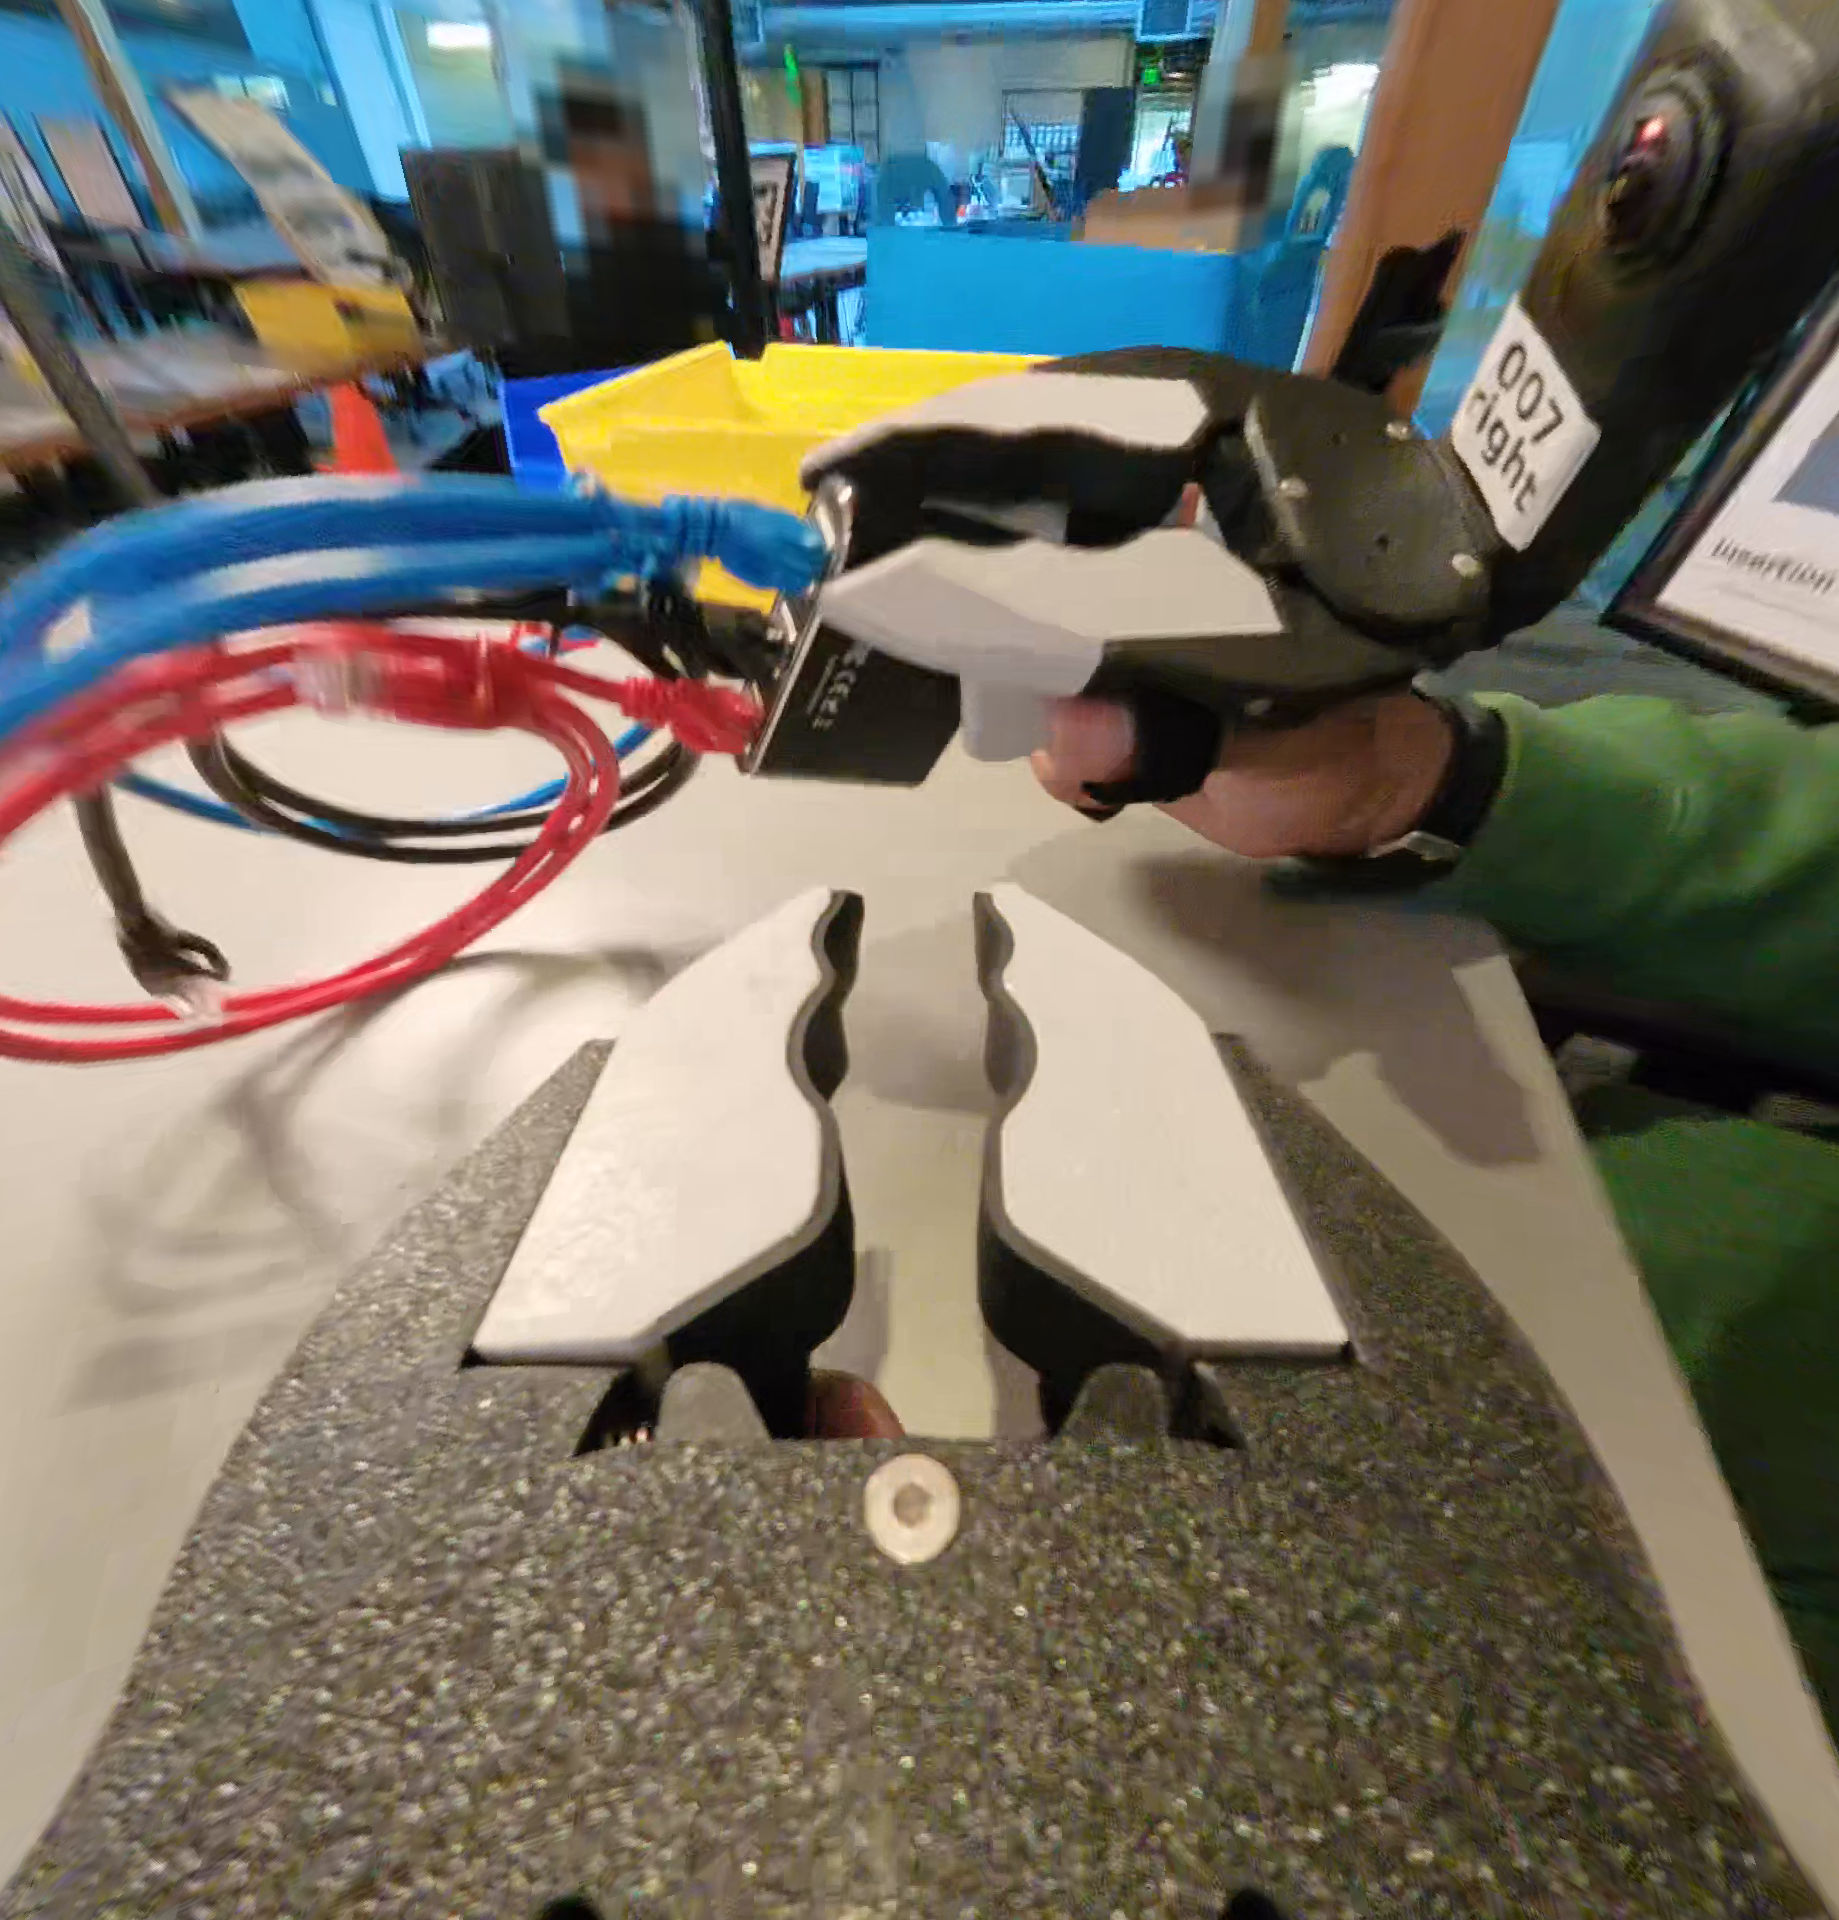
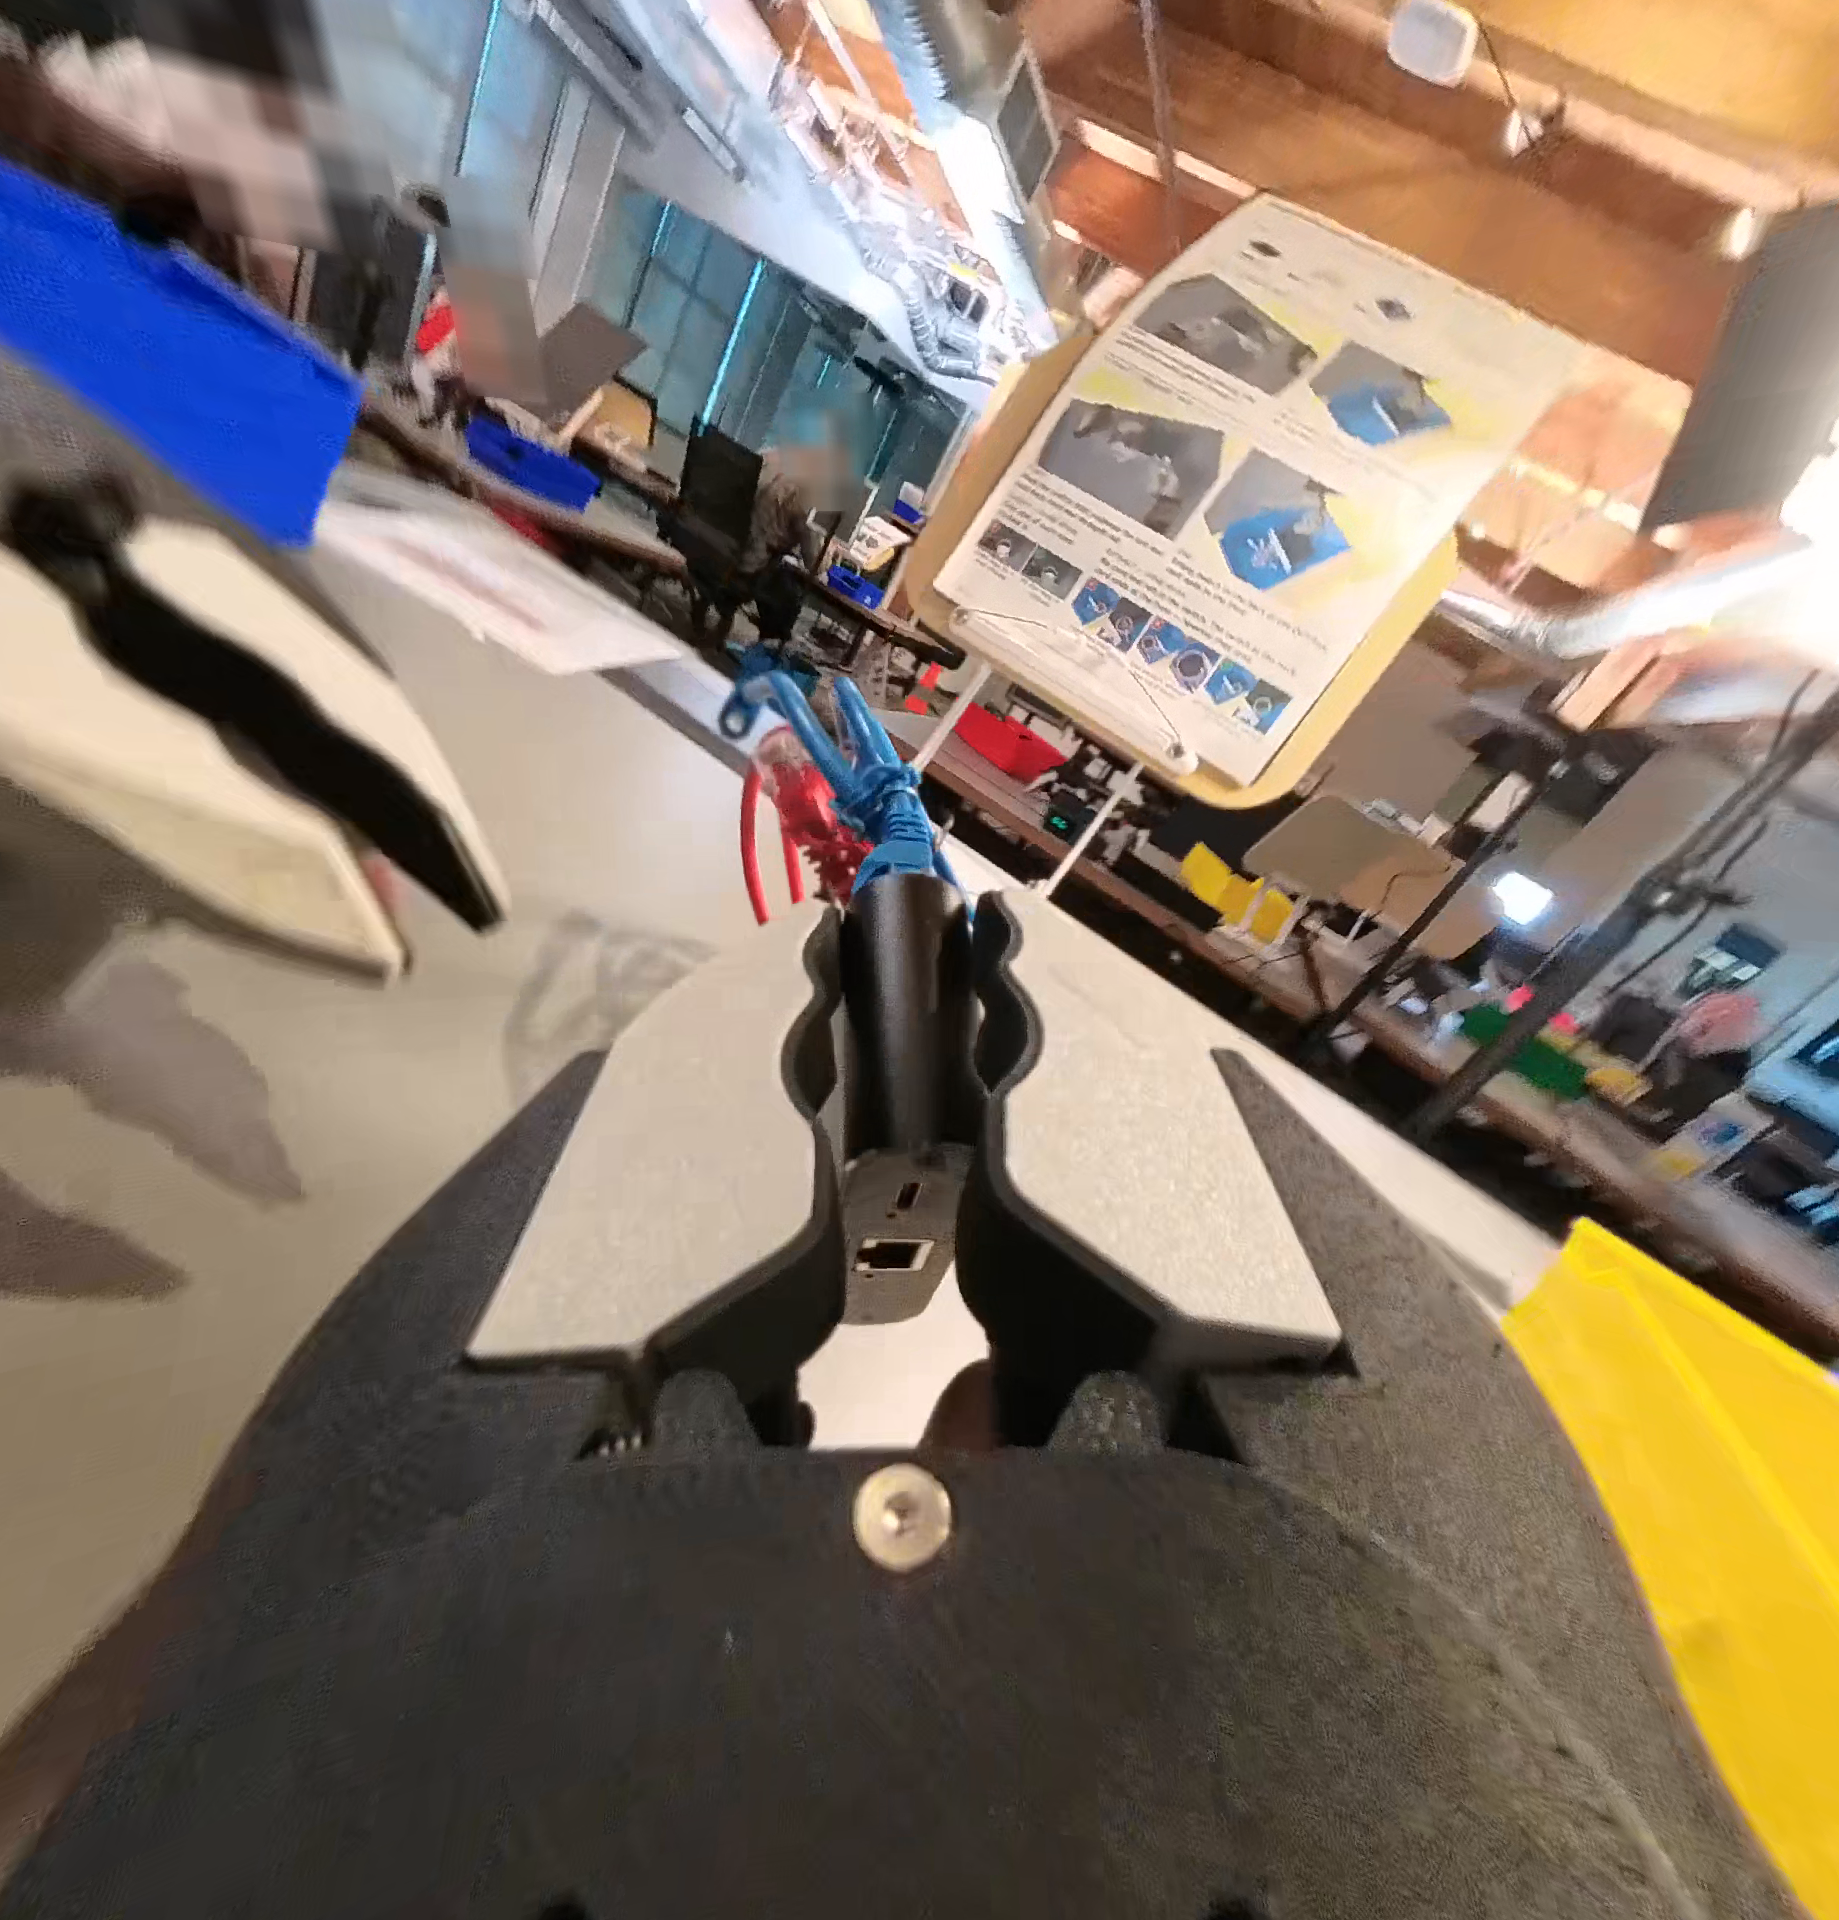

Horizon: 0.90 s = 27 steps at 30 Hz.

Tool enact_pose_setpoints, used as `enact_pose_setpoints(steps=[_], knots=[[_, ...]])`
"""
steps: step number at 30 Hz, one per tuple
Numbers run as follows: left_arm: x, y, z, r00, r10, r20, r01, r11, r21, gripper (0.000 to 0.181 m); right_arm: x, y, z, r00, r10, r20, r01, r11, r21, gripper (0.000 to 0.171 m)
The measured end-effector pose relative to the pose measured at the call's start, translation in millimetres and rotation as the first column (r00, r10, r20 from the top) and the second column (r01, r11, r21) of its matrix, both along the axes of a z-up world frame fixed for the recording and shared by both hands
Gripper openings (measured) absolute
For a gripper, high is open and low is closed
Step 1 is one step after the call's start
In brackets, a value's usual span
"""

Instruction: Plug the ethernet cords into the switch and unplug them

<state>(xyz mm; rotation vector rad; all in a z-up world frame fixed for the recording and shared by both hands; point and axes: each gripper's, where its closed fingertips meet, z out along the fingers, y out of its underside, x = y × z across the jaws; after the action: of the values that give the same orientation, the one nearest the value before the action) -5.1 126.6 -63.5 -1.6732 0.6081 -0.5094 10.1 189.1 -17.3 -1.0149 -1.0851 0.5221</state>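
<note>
My right gripper (image 2: 910, 925) is shut on the black switch (image 2: 899, 1029) and holds it above the grey table (image 1: 271, 1195). In the left wrist view the right gripper (image 1: 832, 535) and the switch (image 1: 842, 707) are at centre right. A blue ethernet cord (image 1: 759, 540) and a red one (image 1: 686, 712) are plugged into the switch's left face and loop off to the left, blurred. They also show in the right wrist view, blue (image 2: 894, 821) and red (image 2: 811, 831). My left gripper (image 1: 913, 914) is open and empty, below and in front of the switch.
A black cable (image 1: 427, 831) loops on the table under the cords. A yellow bin (image 1: 749, 416) and a blue bin (image 1: 525, 426) stand behind. A framed sign (image 1: 1777, 520) is at the right. A green sleeve (image 1: 1673, 831) crosses the right. A clipboard with a picture sheet (image 2: 1206, 499) stands beyond the table. Spacing between my two grippers at the tips: around 8 cm.
</note>
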Motion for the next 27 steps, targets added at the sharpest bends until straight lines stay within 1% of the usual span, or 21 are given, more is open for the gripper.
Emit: enact_pose_setpoints(steps=[2,3,5,6,7,8,9,11,13,15,16,17,18,20,22,24,25,27], knots=[[0,6,3,0.995,0.016,0.101,-0.011,0.999,-0.053,0.025,4,3,8,0.996,0.029,-0.084,-0.038,0.994,-0.106,0.023],[2,7,7,0.981,0.011,0.193,0.005,0.997,-0.079,0.026,6,4,11,0.991,0.040,-0.125,-0.059,0.986,-0.154,0.024],[9,7,9,0.913,-0.020,0.408,0.102,0.978,-0.181,0.027,8,4,18,0.975,0.067,-0.213,-0.119,0.962,-0.245,0.024],[14,7,4,0.874,-0.023,0.486,0.165,0.954,-0.252,0.028,9,4,21,0.963,0.078,-0.256,-0.153,0.945,-0.288,0.024],[19,8,1,0.846,-0.024,0.532,0.218,0.927,-0.305,0.034,8,4,23,0.954,0.085,-0.289,-0.182,0.927,-0.328,0.023],[22,9,0,0.832,-0.022,0.555,0.239,0.916,-0.323,0.041,6,4,23,0.945,0.090,-0.316,-0.208,0.908,-0.364,0.024],[23,11,1,0.823,-0.008,0.567,0.232,0.917,-0.324,0.043,4,3,24,0.937,0.096,-0.337,-0.232,0.890,-0.393,0.023],[24,18,0,0.799,0.043,0.599,0.210,0.914,-0.346,0.052,0,0,24,0.922,0.111,-0.371,-0.279,0.855,-0.438,0.023],[26,26,-2,0.748,0.098,0.657,0.216,0.899,-0.380,0.064,-6,-3,23,0.906,0.126,-0.404,-0.327,0.814,-0.480,0.023],[25,33,2,0.677,0.132,0.724,0.222,0.901,-0.372,0.074,-11,-6,21,0.886,0.139,-0.442,-0.380,0.763,-0.523,0.023],[25,35,5,0.646,0.133,0.751,0.233,0.903,-0.361,0.078,-11,-5,23,0.867,0.135,-0.480,-0.412,0.736,-0.537,0.020],[25,36,6,0.621,0.135,0.773,0.244,0.903,-0.354,0.078,-8,-3,27,0.839,0.122,-0.530,-0.447,0.710,-0.544,0.000],[24,38,9,0.589,0.131,0.798,0.249,0.909,-0.333,0.079,-5,-3,30,0.808,0.128,-0.575,-0.494,0.680,-0.542,0.000],[20,41,16,0.532,0.127,0.837,0.233,0.928,-0.289,0.080,-5,1,28,0.796,0.116,-0.595,-0.516,0.645,-0.564,0.000],[19,43,16,0.517,0.138,0.845,0.218,0.933,-0.286,0.080,-8,2,23,0.820,0.117,-0.560,-0.488,0.654,-0.578,0.000],[20,40,19,0.533,0.108,0.839,0.218,0.941,-0.259,0.066,-10,2,19,0.836,0.118,-0.536,-0.472,0.653,-0.592,0.000],[21,39,19,0.562,0.101,0.821,0.206,0.944,-0.258,0.061,-10,0,21,0.828,0.129,-0.546,-0.486,0.650,-0.584,0.000],[19,36,19,0.633,0.090,0.769,0.163,0.956,-0.246,0.043,-7,-4,25,0.808,0.157,-0.568,-0.521,0.640,-0.565,0.000]])
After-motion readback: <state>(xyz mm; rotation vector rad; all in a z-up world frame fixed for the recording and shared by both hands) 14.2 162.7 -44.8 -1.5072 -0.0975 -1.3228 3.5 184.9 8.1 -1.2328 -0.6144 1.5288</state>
